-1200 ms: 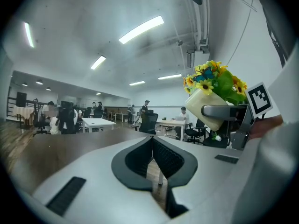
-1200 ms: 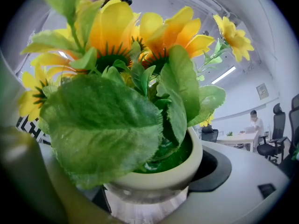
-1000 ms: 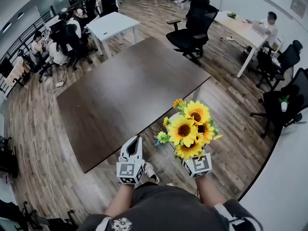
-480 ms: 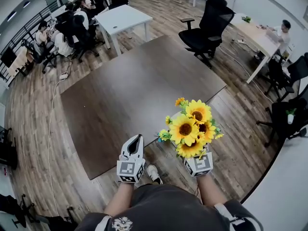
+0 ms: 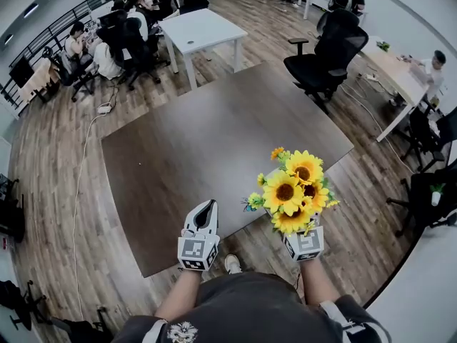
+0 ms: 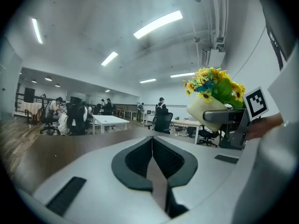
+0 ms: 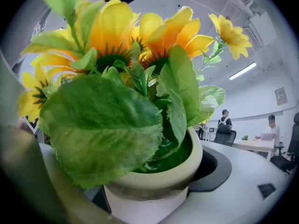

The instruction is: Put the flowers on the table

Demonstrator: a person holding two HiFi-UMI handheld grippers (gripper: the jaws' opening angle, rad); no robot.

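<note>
The flowers (image 5: 291, 191) are being held aloft at the dark desk (image 5: 200, 134), by its near edge, not resting on it. The right gripper (image 5: 298, 233) is clamping its jaws on their pot (image 7: 154, 181). The left gripper (image 5: 206, 209) is holding its jaws together, empty. Placement is outstanding.

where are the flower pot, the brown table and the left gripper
flower pot (image 7: 162, 177): right gripper view, on its cream rim
brown table (image 5: 207, 134): head view, bare middle of its top
left gripper (image 5: 208, 206): head view, at its closed fingertips
</note>
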